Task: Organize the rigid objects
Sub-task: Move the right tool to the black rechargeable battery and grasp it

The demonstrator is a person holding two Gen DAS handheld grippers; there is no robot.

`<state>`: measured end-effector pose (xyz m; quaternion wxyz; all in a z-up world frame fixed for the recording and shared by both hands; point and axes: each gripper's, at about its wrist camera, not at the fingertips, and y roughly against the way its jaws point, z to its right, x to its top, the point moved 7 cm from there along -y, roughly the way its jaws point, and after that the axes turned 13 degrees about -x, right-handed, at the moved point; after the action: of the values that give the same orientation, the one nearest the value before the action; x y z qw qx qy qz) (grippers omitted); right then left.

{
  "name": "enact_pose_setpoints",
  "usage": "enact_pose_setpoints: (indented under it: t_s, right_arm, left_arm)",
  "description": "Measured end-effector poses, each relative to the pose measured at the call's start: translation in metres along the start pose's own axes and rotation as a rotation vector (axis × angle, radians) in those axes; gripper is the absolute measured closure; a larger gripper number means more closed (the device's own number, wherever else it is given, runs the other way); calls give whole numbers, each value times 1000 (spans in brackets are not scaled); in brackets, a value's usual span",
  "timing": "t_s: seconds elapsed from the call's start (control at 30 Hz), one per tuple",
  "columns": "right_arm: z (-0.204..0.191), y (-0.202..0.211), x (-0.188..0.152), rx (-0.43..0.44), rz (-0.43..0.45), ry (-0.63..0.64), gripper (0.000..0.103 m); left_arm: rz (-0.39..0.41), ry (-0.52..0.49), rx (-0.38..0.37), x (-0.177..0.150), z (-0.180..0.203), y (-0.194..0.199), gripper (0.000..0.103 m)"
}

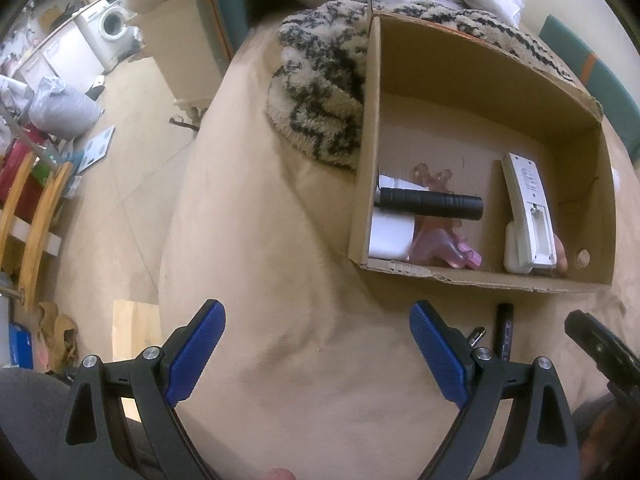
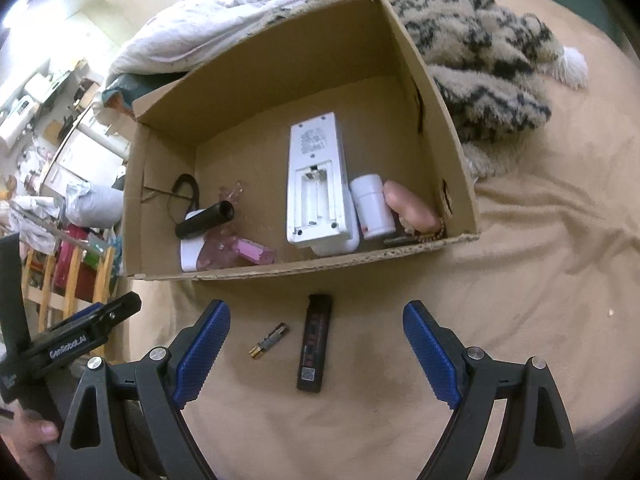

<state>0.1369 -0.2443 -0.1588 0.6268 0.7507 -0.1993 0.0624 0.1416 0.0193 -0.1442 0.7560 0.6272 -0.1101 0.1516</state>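
Over on the left, the left gripper (image 1: pixel 318 350) hovers low above the tan bed (image 1: pixel 260 280), jaws spread wide, nothing between the blue pads (image 1: pixel 196 354). It points toward the near-left corner of the cardboard box (image 1: pixel 368 152), which sits on the bed just ahead. From the right wrist view its black body pokes in at the left edge, a bare hand (image 2: pixel 28 444) wrapped around the handle.

Into the box now: at the left end a black flashlight (image 2: pixel 205 219) lies across a white block (image 2: pixel 191 254) and a clear pink plastic piece (image 2: pixel 240 252). Middle of the box, a white remote (image 2: pixel 316 184) lies face down, battery bay uncovered. Just right of it, a small white bottle (image 2: pixel 373 206), then a pinkish rounded object (image 2: pixel 408 204) tucked in the near-right corner.

Outside the box, on the bed near its front wall: a small battery (image 2: pixel 269 341) lies tilted, and just right of it a black lighter (image 2: pixel 315 347), lengthwise toward the box, not touching the battery.

The right gripper (image 2: pixel 316 354) is level above that pair, jaws wide open and holding nothing, both items lying between its fingers (image 2: pixel 430 354). A patterned fuzzy blanket (image 2: pixel 480 60) bunches at the far right.
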Motion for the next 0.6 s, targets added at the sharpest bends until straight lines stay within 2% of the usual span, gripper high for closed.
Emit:
enact_pose_setpoints:
  t_s: [0.07,0.2,0.3,0.4,0.5,0.6]
  right_arm:
    - [2,-5,-2,29,-28,-24,10]
    - [0,-20,-10,42,-103,-25,27]
    - [-9,-37,-17,3,-153,35,48]
    - [-22,-54,-24,-45,-189,111,53]
    - [-29,-72,-33,-174,-199,196,53]
    - [-39,-76,-38,-263,-153,283,54]
  left_arm:
    - [-4,9,-5,1,0,0,11]
    - [-3,45,-19,3,-5,2,11]
    - [-7,70,-35,4,-9,2,11]
    - [-23,63,-37,1,-8,-1,11]
    - [-32,53,-34,-2,-7,-3,11]
    - [-39,42,-35,-4,-4,-5,11]
